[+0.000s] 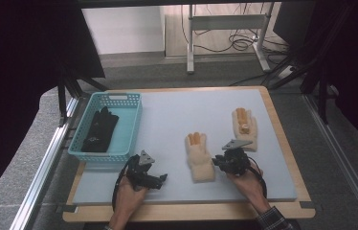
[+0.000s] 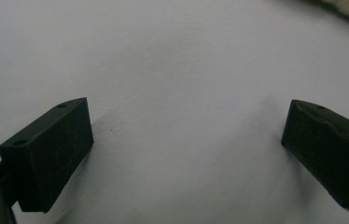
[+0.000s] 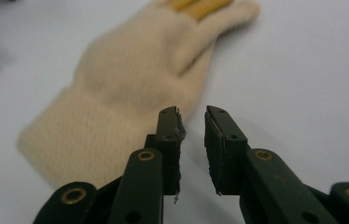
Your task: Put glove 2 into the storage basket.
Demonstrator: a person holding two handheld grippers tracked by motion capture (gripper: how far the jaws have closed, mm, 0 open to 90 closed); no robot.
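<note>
We see the right gripper [image 3: 192,116] with its jaws drawn close together, a narrow slot of bare mat between the pads and nothing pinched in it. Its tips sit just beside the near cream glove [image 3: 130,88], at the glove's edge below the thumb side; whether a pad grazes the knit we cannot tell. In the high view this right gripper [image 1: 218,163] lies low over the pale mat [image 1: 177,115], pointing leftward at the cuff end of that glove [image 1: 199,155], and the right hand [image 1: 245,181] grips it from behind, a checked sleeve cut off by the bottom edge.

The left gripper [image 2: 186,135] has its jaws spread wide, holding nothing, only blank mat between the two black blocks (a blurred strip of cream knit crosses that view's top right corner). From above, the left gripper [image 1: 160,178] rests low near the front of the mat, pointing right, well apart from the glove, the left hand [image 1: 130,191] wrapped round its body.

A second cream glove [image 1: 244,128] lies farther back on the right, partly behind the right gripper's grey plate. A black glove [image 1: 99,129] lies in the turquoise basket [image 1: 119,153] at the left; its shape is hard to read
</note>
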